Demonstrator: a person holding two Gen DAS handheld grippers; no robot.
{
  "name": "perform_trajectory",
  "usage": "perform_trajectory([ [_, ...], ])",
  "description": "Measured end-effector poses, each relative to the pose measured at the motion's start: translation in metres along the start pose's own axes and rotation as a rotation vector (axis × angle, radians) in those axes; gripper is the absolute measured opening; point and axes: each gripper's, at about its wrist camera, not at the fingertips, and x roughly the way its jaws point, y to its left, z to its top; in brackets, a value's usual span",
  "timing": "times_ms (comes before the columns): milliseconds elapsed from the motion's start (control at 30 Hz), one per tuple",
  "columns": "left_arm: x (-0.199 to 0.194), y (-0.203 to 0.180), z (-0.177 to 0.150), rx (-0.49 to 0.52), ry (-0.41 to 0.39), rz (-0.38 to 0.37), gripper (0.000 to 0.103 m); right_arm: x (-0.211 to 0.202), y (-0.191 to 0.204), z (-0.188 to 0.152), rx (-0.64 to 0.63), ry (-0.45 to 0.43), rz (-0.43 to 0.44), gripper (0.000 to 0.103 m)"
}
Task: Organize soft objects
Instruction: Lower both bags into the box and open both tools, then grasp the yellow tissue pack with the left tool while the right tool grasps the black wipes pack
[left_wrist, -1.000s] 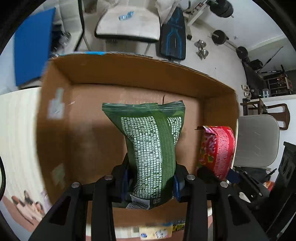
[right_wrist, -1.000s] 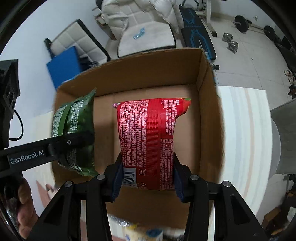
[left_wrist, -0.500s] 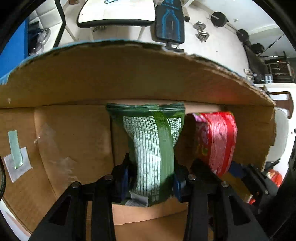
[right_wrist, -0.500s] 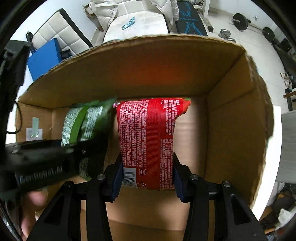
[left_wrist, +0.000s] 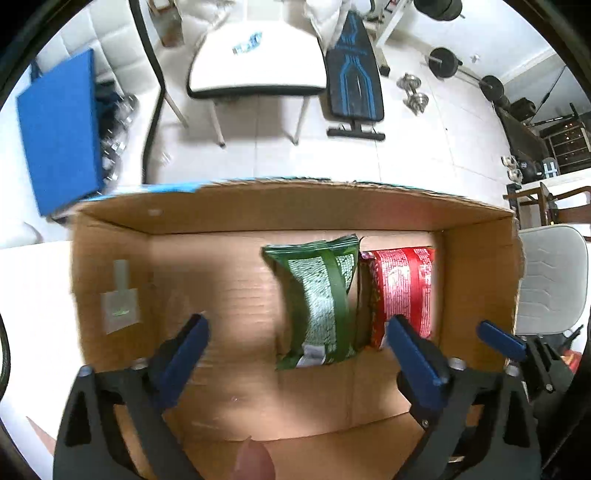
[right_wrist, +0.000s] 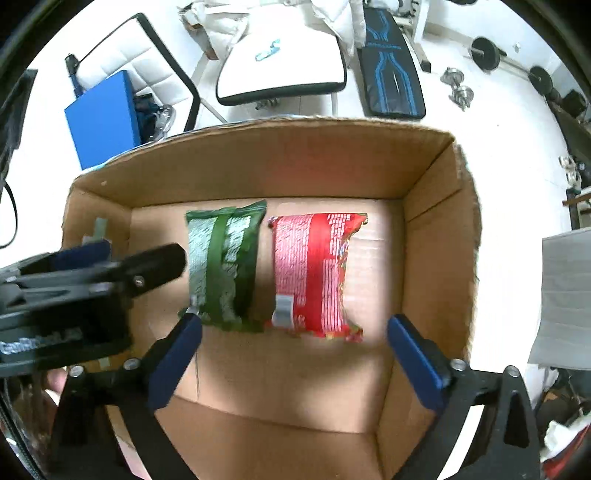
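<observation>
A green snack packet (left_wrist: 321, 302) (right_wrist: 221, 266) and a red snack packet (left_wrist: 402, 291) (right_wrist: 314, 273) lie side by side on the floor of an open cardboard box (left_wrist: 295, 206) (right_wrist: 258, 162). My left gripper (left_wrist: 299, 350) is open and empty above the box, over the near end of the green packet. My right gripper (right_wrist: 291, 347) is open and empty above the box, just in front of the red packet. The left gripper also shows at the left of the right wrist view (right_wrist: 110, 273).
The box stands on a pale table (left_wrist: 33, 295). Beyond it on the tiled floor are a white chair (left_wrist: 255, 70), a blue board (left_wrist: 59, 136), a weight bench (left_wrist: 354, 74) and dumbbells (left_wrist: 413, 96). A grey chair (left_wrist: 546, 280) stands to the right.
Both grippers have opened and let go of their packets, which now lie in the box. Both grippers have drawn back and up from inside the box.
</observation>
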Motion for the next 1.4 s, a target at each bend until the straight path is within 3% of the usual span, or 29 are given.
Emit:
perform_trajectory([
  [167,-0.031,-0.005,-0.013,0.01,-0.075,0.043,0.102,-0.029,0.005,-0.018,-0.003,-0.06,0.003,0.103],
  [300,-0.06,-0.007,-0.035,0.025,-0.157,0.08,0.102,-0.062,0.019,-0.043,-0.107,-0.166,-0.027,0.103],
  [400,-0.08,-0.005,-0.07,0.024,-0.204,0.103,0.102,-0.078,0.016,-0.071,-0.118,-0.153,0.041,0.103],
  [500,-0.084,-0.002,-0.108,0.0,-0.2,0.135,0.102,-0.082,-0.003,-0.121,-0.053,-0.092,0.14,0.103],
  [567,-0.082,-0.004,-0.143,-0.008,-0.203,0.136,0.102,-0.076,-0.015,-0.161,-0.046,-0.055,0.152,0.103],
  [667,-0.054,-0.019,-0.191,0.069,-0.136,0.127,0.102,-0.051,-0.027,-0.211,-0.105,0.028,0.1,0.103],
  [767,-0.011,-0.051,-0.225,0.273,-0.025,0.104,0.102,-0.027,-0.046,-0.252,-0.119,0.118,0.059,0.103],
  [833,0.018,-0.081,-0.245,0.467,0.019,0.143,0.102,-0.014,-0.064,-0.277,-0.091,0.161,0.06,0.103],
  [967,0.057,-0.127,-0.264,0.733,0.096,0.141,0.102,-0.005,-0.091,-0.306,-0.037,0.188,0.063,0.103],
  [1100,0.09,-0.158,-0.269,0.878,0.179,0.166,0.102,0.003,-0.106,-0.32,-0.033,0.19,0.028,0.103],
  [1233,0.115,-0.169,-0.272,0.944,0.223,0.22,0.102,0.0,-0.114,-0.322,-0.059,0.167,-0.021,0.103],
  [1267,0.118,-0.17,-0.271,0.942,0.223,0.224,0.097,0.001,-0.113,-0.321,-0.064,0.162,-0.025,0.103],
  [1300,0.121,-0.168,-0.269,0.917,0.236,0.205,0.079,-0.001,-0.114,-0.321,-0.071,0.156,-0.027,0.103],
  [1400,0.126,-0.16,-0.265,0.806,0.239,0.197,0.072,-0.011,-0.116,-0.321,-0.115,0.137,-0.037,0.103],
])
